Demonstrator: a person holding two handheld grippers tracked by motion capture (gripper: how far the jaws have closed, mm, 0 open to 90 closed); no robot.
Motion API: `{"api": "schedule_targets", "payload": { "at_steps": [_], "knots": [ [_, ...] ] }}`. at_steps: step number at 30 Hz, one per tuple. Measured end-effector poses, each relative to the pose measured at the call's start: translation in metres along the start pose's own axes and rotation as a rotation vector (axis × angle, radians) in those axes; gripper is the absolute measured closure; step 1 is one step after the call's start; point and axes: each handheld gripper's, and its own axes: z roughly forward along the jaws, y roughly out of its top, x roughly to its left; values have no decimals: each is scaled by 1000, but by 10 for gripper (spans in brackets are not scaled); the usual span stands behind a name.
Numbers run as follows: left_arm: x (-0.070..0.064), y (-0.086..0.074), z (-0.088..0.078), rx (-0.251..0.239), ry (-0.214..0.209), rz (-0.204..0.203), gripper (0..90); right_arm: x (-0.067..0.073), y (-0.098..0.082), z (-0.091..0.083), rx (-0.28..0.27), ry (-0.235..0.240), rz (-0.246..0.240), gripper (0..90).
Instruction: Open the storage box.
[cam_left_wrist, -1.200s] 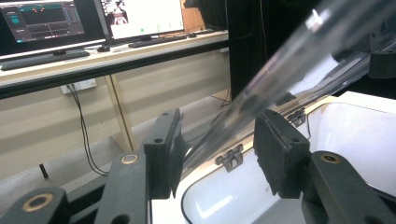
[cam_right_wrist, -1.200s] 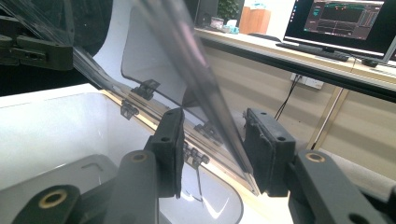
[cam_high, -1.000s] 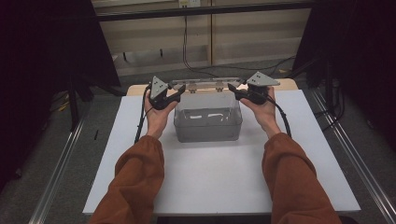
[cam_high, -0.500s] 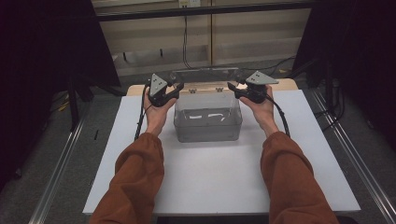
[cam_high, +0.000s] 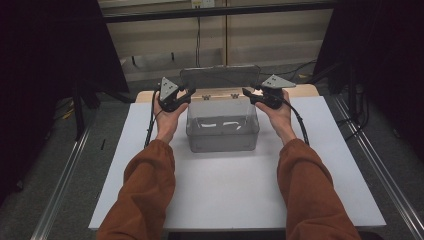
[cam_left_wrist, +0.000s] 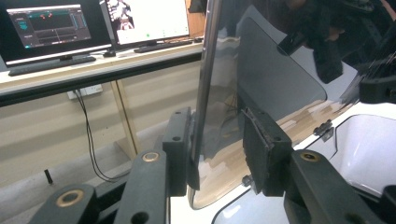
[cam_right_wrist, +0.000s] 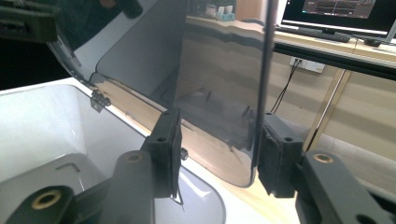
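A clear plastic box (cam_high: 222, 132) stands on the white table top (cam_high: 225, 195). Its tinted hinged lid (cam_high: 220, 77) stands upright at the back. My left gripper (cam_high: 189, 93) holds the lid's left edge. In the left gripper view the lid (cam_left_wrist: 275, 74) runs between the jaws of that gripper (cam_left_wrist: 217, 149), with its edge against one pad. My right gripper (cam_high: 246, 92) is at the lid's right edge. Its jaws (cam_right_wrist: 219, 149) have just been closing with the lid (cam_right_wrist: 210, 70) between them. The edge lies by one pad and a gap shows to the other.
Inside the box (cam_right_wrist: 46, 126) lie small pale pieces (cam_high: 222, 125). A wooden bench edge (cam_high: 300, 90) runs behind the table. Metal rails (cam_high: 65, 185) flank both sides. Monitors (cam_left_wrist: 51, 25) stand on a desk beyond.
The lid has swung up from a low, flat pose to upright between the two grippers. Both hands have stayed at the box's back corners.
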Motion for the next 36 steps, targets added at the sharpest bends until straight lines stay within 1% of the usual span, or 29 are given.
{"api": "schedule_targets", "payload": {
  "at_steps": [1,2,4,6,8,9,11,14,15,16,17,19,20,22,24,25,26,27,30,31,33,36],
  "knots": [
    [1,-2,1,12,5,-3,637,-1,0,0,-1,-2,4,568],
    [1,-2,1,12,5,-3,629,-1,-1,0,-2,-2,3,568],
    [3,-6,4,27,13,-25,601,0,-1,1,2,-4,2,564],
    [4,-9,6,43,11,-18,595,0,-1,2,5,-3,-3,554],
    [4,-12,9,39,5,-38,591,-1,0,3,9,-3,-9,553],
    [4,-13,10,49,6,-32,580,-1,1,3,10,-4,-6,555],
    [5,-14,12,57,7,-35,556,-1,2,4,4,-2,-7,558],
    [2,-14,13,52,1,-43,551,0,3,5,4,1,-9,553],
    [0,-13,15,53,-2,-39,552,0,4,7,6,3,-11,556],
    [-2,-12,16,60,-8,-27,558,0,4,7,7,1,-19,559],
    [-3,-11,17,75,-5,13,563,1,4,8,11,-1,-25,561],
    [-4,-11,18,71,-1,7,567,1,3,9,8,-9,-21,563],
    [-2,-10,18,79,-1,20,575,1,3,9,7,-16,-20,565],
    [-1,-10,18,74,-2,13,594,0,3,10,8,-20,-20,563],
    [0,-11,20,57,0,-10,602,-2,1,11,15,-22,-17,562],
    [2,-11,20,74,-1,13,601,-2,0,12,17,-20,-14,560],
    [2,-11,20,74,-1,13,601,-2,0,12,17,-20,-14,560],
    [1,-11,21,63,5,-2,601,-2,-1,12,20,-19,-10,558],
    [2,-12,22,60,1,-13,599,-3,-2,13,15,-21,-3,553],
    [3,-12,22,65,-2,-11,598,-3,-3,13,20,-22,5,554],
    [3,-13,23,59,1,-35,598,-2,-5,15,22,-23,14,541],
    [4,-13,23,66,1,-33,606,-2,-7,17,12,-30,24,543]
  ]
}}
